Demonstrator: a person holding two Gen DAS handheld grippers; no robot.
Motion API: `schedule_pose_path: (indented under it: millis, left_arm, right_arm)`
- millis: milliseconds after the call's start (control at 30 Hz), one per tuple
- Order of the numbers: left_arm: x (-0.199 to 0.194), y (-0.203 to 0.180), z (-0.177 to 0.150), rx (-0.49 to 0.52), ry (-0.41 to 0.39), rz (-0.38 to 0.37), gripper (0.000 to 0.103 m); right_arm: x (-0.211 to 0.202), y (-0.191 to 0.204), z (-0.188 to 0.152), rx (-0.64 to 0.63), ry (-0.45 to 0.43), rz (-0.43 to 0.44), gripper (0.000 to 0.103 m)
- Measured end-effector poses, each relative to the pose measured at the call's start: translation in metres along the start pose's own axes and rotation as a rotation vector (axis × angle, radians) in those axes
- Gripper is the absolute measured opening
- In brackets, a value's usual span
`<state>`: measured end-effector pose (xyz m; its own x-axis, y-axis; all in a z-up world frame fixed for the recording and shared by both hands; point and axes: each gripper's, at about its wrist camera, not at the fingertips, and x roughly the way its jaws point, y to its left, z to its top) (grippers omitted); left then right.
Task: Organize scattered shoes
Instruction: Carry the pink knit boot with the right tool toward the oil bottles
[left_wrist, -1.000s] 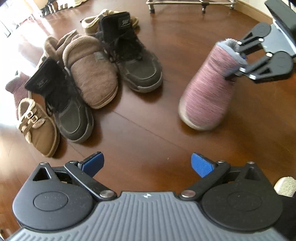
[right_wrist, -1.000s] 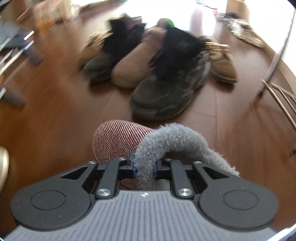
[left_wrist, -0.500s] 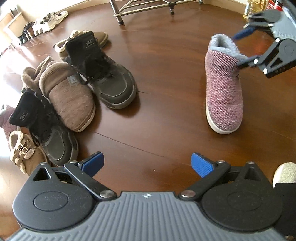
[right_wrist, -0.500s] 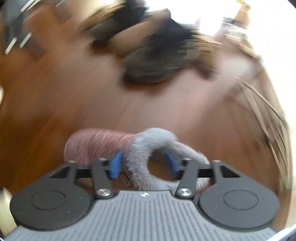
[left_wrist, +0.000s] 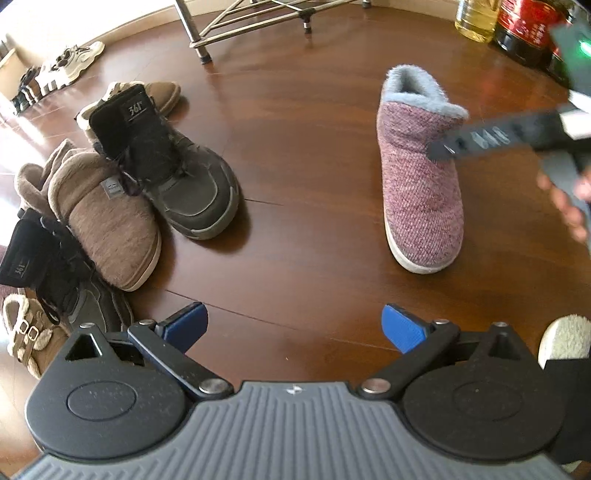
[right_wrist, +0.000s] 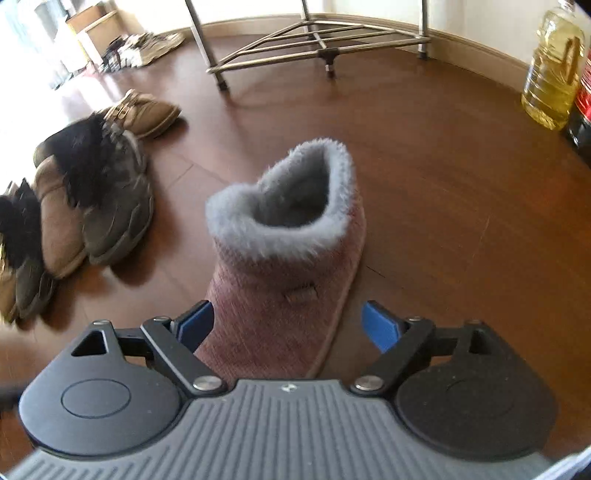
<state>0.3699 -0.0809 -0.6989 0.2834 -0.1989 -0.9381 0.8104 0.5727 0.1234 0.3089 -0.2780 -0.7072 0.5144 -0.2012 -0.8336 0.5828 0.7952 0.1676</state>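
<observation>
Wood floor (right_wrist: 424, 192), pink slipper boot (right_wrist: 280, 266) upright just ahead of wide-open empty R claw (right_wrist: 287, 322), L claw (left_wrist: 294, 324) open, empty

You have set the pink slipper boot (right_wrist: 284, 266) down upright on the wood floor (right_wrist: 443, 192), let go, and drawn your right gripper (right_wrist: 288, 325) back, its fingers now spread wide.

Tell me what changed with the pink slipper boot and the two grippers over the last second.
The right gripper let go of the pink slipper boot: a second ago it was shut on the grey fleece collar with the boot tilted; now its jaws are open and drawn back, and the boot stands upright on the wooden floor. The left gripper stayed open and empty, and the pile of brown and black shoes was not touched.
</observation>
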Motion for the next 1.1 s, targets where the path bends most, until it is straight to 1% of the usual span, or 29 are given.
schedule_pose_path:
  millis: [133, 167, 200, 233, 267, 333, 367, 400, 433, 467, 567, 633, 700, 733, 767, 800, 833, 867, 933, 967, 1067, 1100]
  left_arm:
    - [-0.002, -0.003, -0.004, 0.005, 0.007, -0.007, 0.102]
    - [-0.002, -0.004, -0.006, 0.010, 0.007, -0.005, 0.102]
    - [-0.003, -0.004, -0.006, 0.014, 0.005, -0.002, 0.102]
    - [-0.004, -0.005, -0.006, 0.017, 0.002, -0.001, 0.102]
    - [-0.005, -0.006, -0.007, 0.020, -0.001, -0.002, 0.102]
    - [-0.007, -0.007, -0.006, 0.024, -0.007, -0.008, 0.102]
    - [-0.007, -0.008, -0.005, 0.029, -0.009, -0.010, 0.102]
    - [-0.007, -0.008, -0.004, 0.034, -0.012, -0.013, 0.102]
    - [-0.008, -0.009, -0.004, 0.039, -0.014, -0.016, 0.102]
    - [-0.008, -0.010, -0.003, 0.043, -0.017, -0.018, 0.102]
    - [-0.009, -0.013, -0.001, 0.056, -0.023, -0.026, 0.102]
    - [-0.009, -0.014, 0.000, 0.059, -0.022, -0.030, 0.102]
    - [-0.008, -0.015, 0.001, 0.061, -0.021, -0.034, 0.102]
    - [-0.008, -0.016, 0.001, 0.062, -0.020, -0.036, 0.102]
    - [-0.008, -0.017, 0.001, 0.063, -0.019, -0.037, 0.102]
    - [-0.007, -0.017, 0.001, 0.065, -0.017, -0.037, 0.102]
    - [-0.006, -0.017, 0.001, 0.066, -0.016, -0.036, 0.102]
    - [-0.005, -0.017, 0.001, 0.066, -0.013, -0.035, 0.102]
    - [-0.004, -0.017, 0.002, 0.063, -0.011, -0.038, 0.102]
    - [-0.004, -0.017, 0.002, 0.062, -0.010, -0.039, 0.102]
    - [-0.004, -0.018, 0.002, 0.062, -0.010, -0.039, 0.102]
    - [-0.004, -0.018, 0.002, 0.063, -0.010, -0.039, 0.102]
  right_arm:
    - [0.020, 0.011, 0.004, 0.055, -0.007, -0.008, 0.088]
    - [0.027, 0.015, 0.003, 0.028, -0.015, -0.038, 0.088]
    - [0.034, 0.020, 0.001, 0.000, -0.024, -0.069, 0.091]
    - [0.038, 0.019, -0.001, -0.026, -0.033, -0.079, 0.091]
    - [0.038, 0.017, -0.003, -0.034, -0.046, -0.066, 0.091]
    - [0.040, 0.013, -0.006, -0.080, -0.066, -0.019, 0.076]
    - [0.038, 0.012, -0.007, -0.126, -0.070, -0.003, 0.073]
    - [0.035, 0.009, -0.008, -0.173, -0.068, 0.019, 0.065]
    - [0.035, 0.008, -0.007, -0.192, -0.065, 0.031, 0.060]
    - [0.033, 0.001, -0.004, -0.236, -0.048, 0.055, 0.059]
    - [0.029, -0.007, 0.005, -0.293, -0.002, 0.078, 0.057]
    - [0.026, -0.014, 0.010, -0.336, 0.032, 0.081, 0.057]
    - [0.020, -0.023, 0.009, -0.351, 0.039, 0.057, 0.057]
    - [0.015, -0.029, 0.008, -0.345, 0.043, 0.051, 0.061]
    - [0.015, -0.031, 0.009, -0.330, 0.045, 0.050, 0.064]
    - [0.015, -0.033, 0.009, -0.308, 0.049, 0.050, 0.068]
    - [0.015, -0.035, 0.009, -0.284, 0.052, 0.050, 0.069]
    - [0.014, -0.033, 0.007, -0.270, 0.045, 0.038, 0.071]
    - [0.013, -0.029, 0.004, -0.231, 0.030, 0.000, 0.083]
    - [0.013, -0.027, 0.003, -0.204, 0.024, -0.025, 0.085]
    - [0.022, -0.016, -0.003, -0.122, 0.016, -0.086, 0.086]
    - [0.026, -0.015, -0.005, -0.110, 0.013, -0.096, 0.084]
